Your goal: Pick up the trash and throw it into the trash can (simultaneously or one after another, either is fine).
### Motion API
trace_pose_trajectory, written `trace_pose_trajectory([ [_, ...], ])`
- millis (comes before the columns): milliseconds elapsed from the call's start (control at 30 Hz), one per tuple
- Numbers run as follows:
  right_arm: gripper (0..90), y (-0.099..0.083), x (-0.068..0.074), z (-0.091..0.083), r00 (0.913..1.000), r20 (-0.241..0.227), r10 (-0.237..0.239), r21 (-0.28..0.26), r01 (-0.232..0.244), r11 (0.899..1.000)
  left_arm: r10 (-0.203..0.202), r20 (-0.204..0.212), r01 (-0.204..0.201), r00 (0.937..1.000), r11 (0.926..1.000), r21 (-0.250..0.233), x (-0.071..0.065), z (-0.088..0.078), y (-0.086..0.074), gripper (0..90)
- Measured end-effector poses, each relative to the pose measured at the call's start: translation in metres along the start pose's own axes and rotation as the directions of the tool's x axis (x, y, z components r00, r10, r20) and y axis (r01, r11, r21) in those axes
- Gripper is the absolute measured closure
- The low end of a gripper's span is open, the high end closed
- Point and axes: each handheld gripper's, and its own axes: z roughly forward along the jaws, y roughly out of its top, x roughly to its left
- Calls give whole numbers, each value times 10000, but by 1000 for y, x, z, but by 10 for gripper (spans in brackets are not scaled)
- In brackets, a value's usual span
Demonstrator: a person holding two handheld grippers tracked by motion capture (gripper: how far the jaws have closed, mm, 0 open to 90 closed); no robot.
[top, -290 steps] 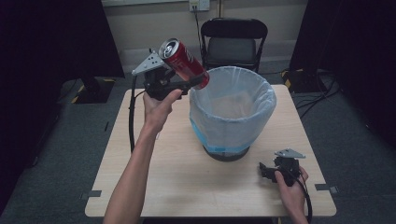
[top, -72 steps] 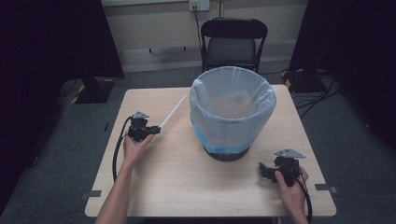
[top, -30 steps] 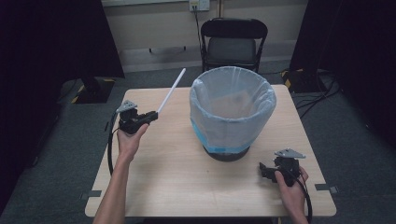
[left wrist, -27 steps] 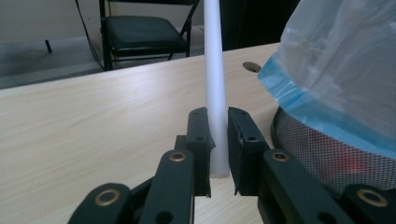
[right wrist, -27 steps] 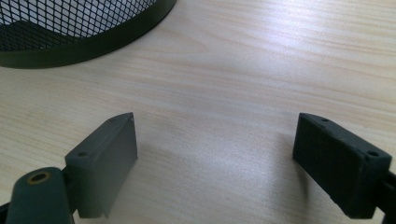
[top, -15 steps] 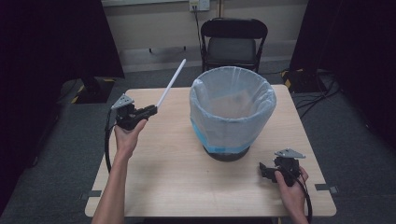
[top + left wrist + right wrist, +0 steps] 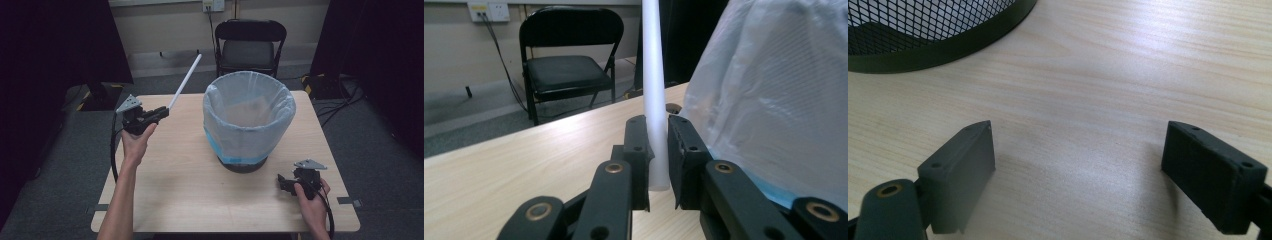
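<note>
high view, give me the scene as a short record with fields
left gripper: shut on white tube, raised over the table's left side
tube: slants up and away from the jaws, clear of the bin
bin: mesh, white liner, mid table
right gripper: open, holds nothing, low at the table near right corner
chair: behind table

Light wood-grain table [image 7: 200, 200] on grey floor [image 7: 380, 150]. Black folding chair [image 7: 250, 47] behind table's far edge, seat facing table, against pale wall [image 7: 160, 25]. Wall socket [image 7: 212, 5] above chair, cable hanging down from it. Dark curtains [image 7: 50, 50] both sides of room. Loose cables on floor [image 7: 335, 102] at right. Light even, overhead; soft shadows on tabletop.
</note>
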Motion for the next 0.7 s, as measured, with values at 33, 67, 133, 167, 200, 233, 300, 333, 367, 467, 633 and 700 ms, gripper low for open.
trace_pose_trajectory([
  [33, 129, 0, 0, 0, 10000, 0, 1, 1, -1, 10000, 31, -4, -31, 10000, 10000, -61, -2, -1, 2, 801],
  [67, 129, 0, 0, 0, 10000, 0, 2, 1, -2, 10000, 54, 70, -53, 10000, 9999, -123, -2, -2, 3, 801],
  [133, 129, 0, 0, 0, 10000, 0, 1, -1, -1, 10000, 91, 117, -89, 9999, 9998, -172, -5, -3, 6, 801],
  [167, 129, 0, 0, 0, 10000, 2, -5, -3, 5, 10000, 107, 130, -104, 9999, 9997, -212, -6, -3, 8, 801],
  [200, 129, 0, 0, 0, 10000, 1, -2, -1, 2, 10000, 151, 151, -148, 9998, 9996, -253, -6, -4, 10, 801],
  [233, 129, 0, 0, 0, 10000, 1, 1, -1, -1, 10000, 131, 157, -126, 9998, 9994, -319, -7, -4, 11, 801],
  [300, 129, 0, 0, 0, 10000, 1, 0, 1, 0, 10000, 137, 224, -128, 9997, 9991, -396, -9, -4, 14, 801],
  [333, 129, 0, 0, 0, 10000, 3, -3, -3, 3, 10000, 188, 210, -180, 9996, 9991, -381, -10, -4, 16, 801],
  [367, 129, 0, 0, 0, 10000, -1, 2, 1, -2, 10000, 220, 232, -209, 9995, 9986, -480, -11, -4, 17, 801],
  [467, 129, 0, 0, 0, 10000, 0, 1, -1, -1, 10000, 307, 351, -286, 9989, 9979, -576, -15, -6, 21, 801],
  [633, 129, 0, 0, 0, 10000, 3, 1, 1, -1, 10000, 542, 504, -501, 9973, 9957, -782, -25, -9, 27, 800],
  [700, 129, 0, 0, 0, 10000, 0, 1, 0, -1, 10000, 600, 561, -553, 9966, 9950, -830, -26, -9, 31, 800],
])
